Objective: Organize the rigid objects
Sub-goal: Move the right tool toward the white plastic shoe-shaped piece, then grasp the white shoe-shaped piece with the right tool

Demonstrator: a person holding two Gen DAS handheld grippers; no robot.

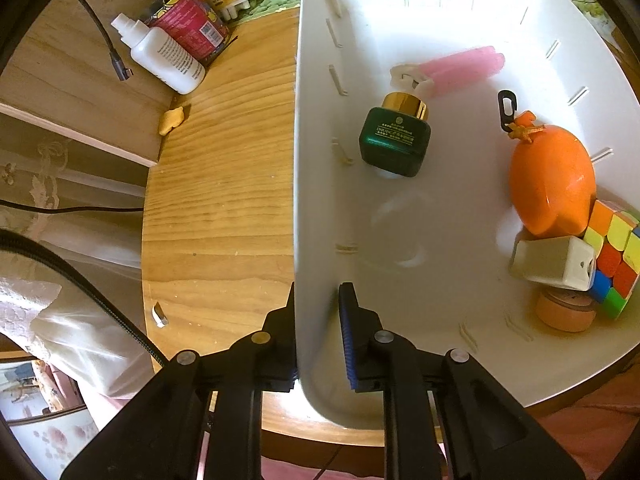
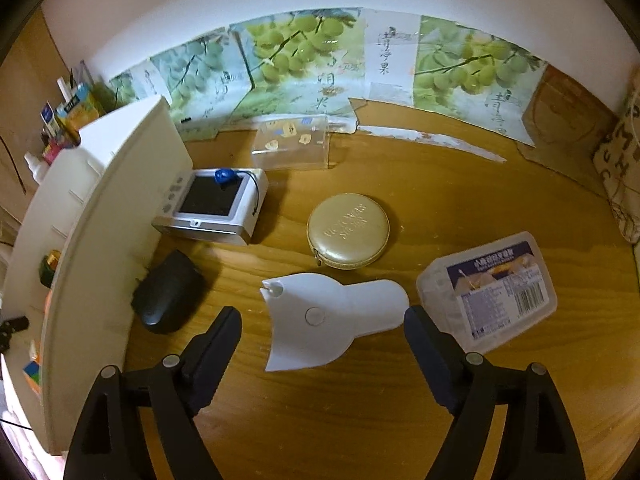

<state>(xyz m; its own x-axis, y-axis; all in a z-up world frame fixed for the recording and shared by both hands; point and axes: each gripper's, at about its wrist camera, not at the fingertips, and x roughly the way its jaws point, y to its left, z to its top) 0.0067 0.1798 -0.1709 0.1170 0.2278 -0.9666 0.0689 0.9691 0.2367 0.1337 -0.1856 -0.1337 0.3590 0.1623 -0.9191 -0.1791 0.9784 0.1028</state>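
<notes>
Left gripper pinches the near wall of the white plastic bin, steadying it on the round wooden table. Ahead of it inside lie a dark green gold-capped bottle, an orange rounded pouch and a multicoloured puzzle cube. Right gripper hovers with jaws spread wide on either side of a white flared plastic piece lying on the tabletop, beside the bin. Sorting appears mid-way; next, the jaws likely need to lower, close on the piece and carry it into the bin.
</notes>
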